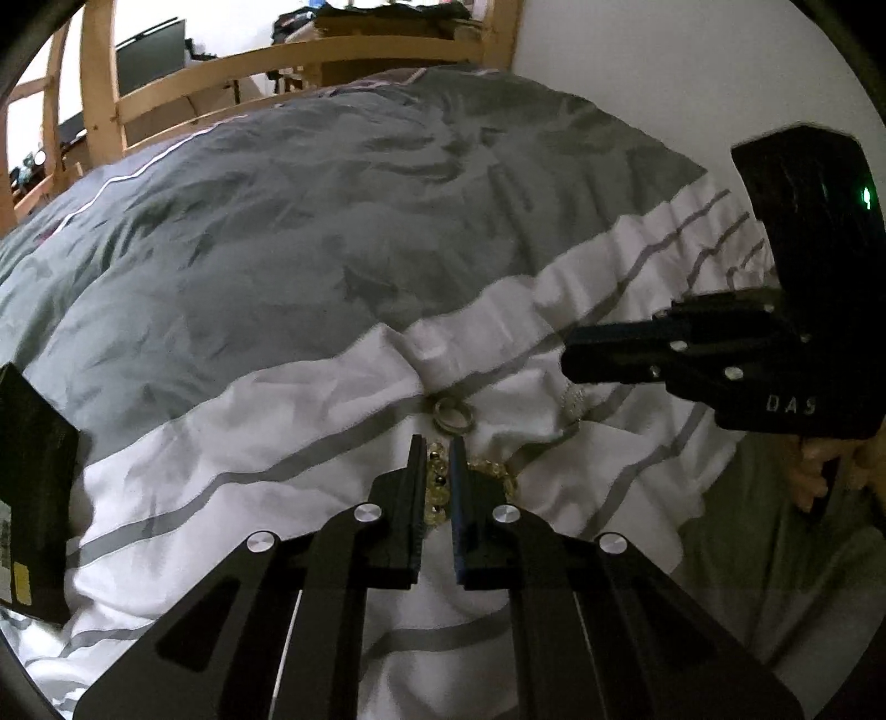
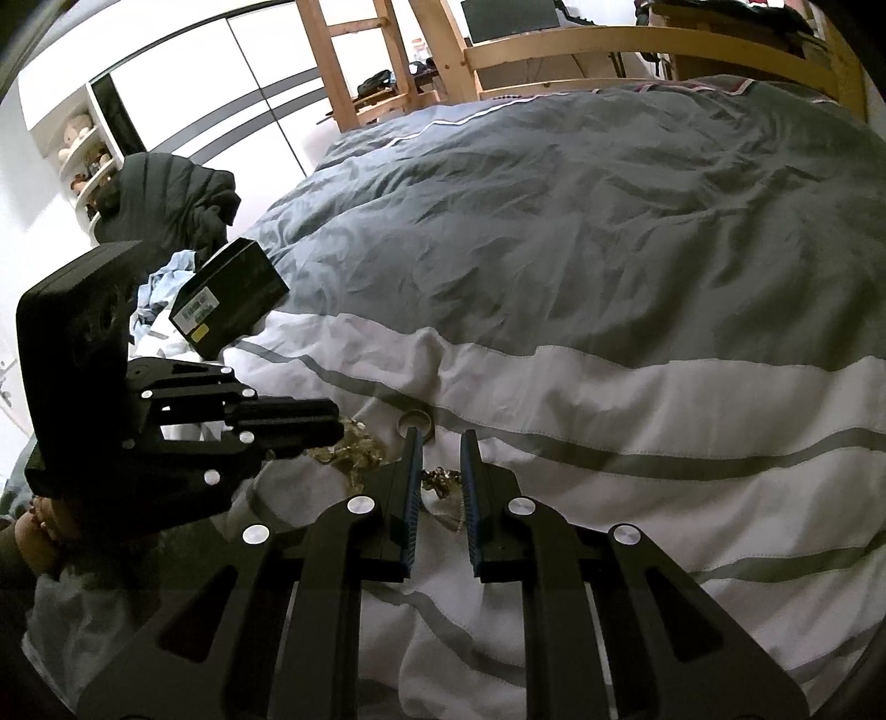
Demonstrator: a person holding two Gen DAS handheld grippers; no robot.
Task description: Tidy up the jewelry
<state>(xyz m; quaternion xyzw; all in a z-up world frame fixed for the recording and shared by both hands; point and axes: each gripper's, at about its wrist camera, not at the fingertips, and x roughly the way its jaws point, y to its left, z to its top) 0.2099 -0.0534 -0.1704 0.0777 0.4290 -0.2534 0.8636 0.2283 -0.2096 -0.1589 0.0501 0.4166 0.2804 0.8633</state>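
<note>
On the white-and-grey striped duvet [image 1: 310,421] lies a small pile of jewelry. My left gripper [image 1: 436,446] is shut on a bracelet of yellow and dark beads [image 1: 437,484], which sits between its pads. Just beyond its tips lies a pair of metal rings [image 1: 453,416]. From the right wrist view, the left gripper [image 2: 335,422] reaches in from the left over the beaded bracelet [image 2: 357,450]. My right gripper [image 2: 441,440] stands open by a narrow gap, and a gold chain [image 2: 443,477] shows in that gap on the duvet. The ring [image 2: 415,422] lies at its left fingertip.
A black box [image 2: 232,299] with a label stands on the bed's left edge, also at the left rim [image 1: 33,498] of the left wrist view. A dark jacket [image 2: 166,199] lies beyond it. A wooden bed frame [image 2: 637,39] bounds the far side. A white wall [image 1: 664,66] runs along the right.
</note>
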